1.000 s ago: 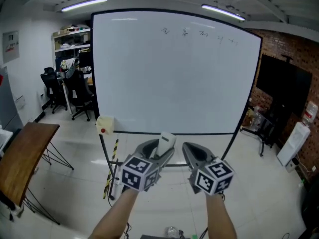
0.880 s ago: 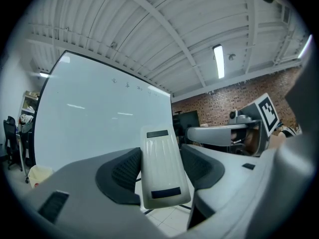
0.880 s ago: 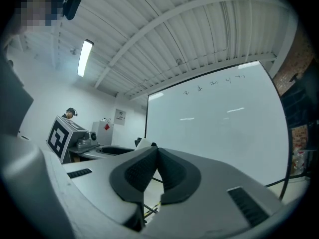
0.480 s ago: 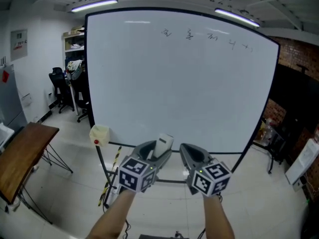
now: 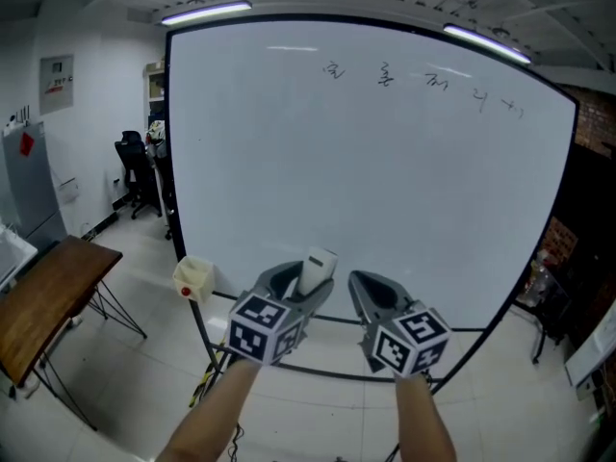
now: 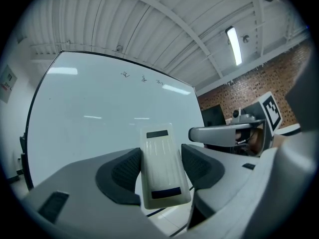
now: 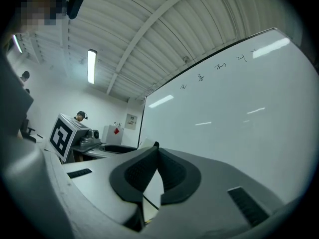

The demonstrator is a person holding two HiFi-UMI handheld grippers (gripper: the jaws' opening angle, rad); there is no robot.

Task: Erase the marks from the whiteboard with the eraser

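1. The eraser (image 5: 318,267) is a pale, slim block clamped between the jaws of the left tool (image 5: 300,295). It is low in the head view, in front of the bottom edge of the whiteboard (image 5: 366,181).
2. Its long axis runs along the jaws. The free end points up and forward at the board, and the near end sits deep between the pads. In the left gripper view the eraser (image 6: 160,168) shows a ribbed face with a dark strip at each end.
3. The left tool (image 6: 162,159) is open only by the eraser's width, gripping its two long sides.
4. The right tool (image 5: 371,295) is just beside the left one. In its own view the right tool (image 7: 155,156) has its jaws meeting at the tips with nothing between them.
5. The marks (image 5: 423,80) are a short row of small scribbles along the top of the board, well above the eraser. The rest of the board is clean.
6. A wooden tabletop (image 5: 43,301) stands at the far left.
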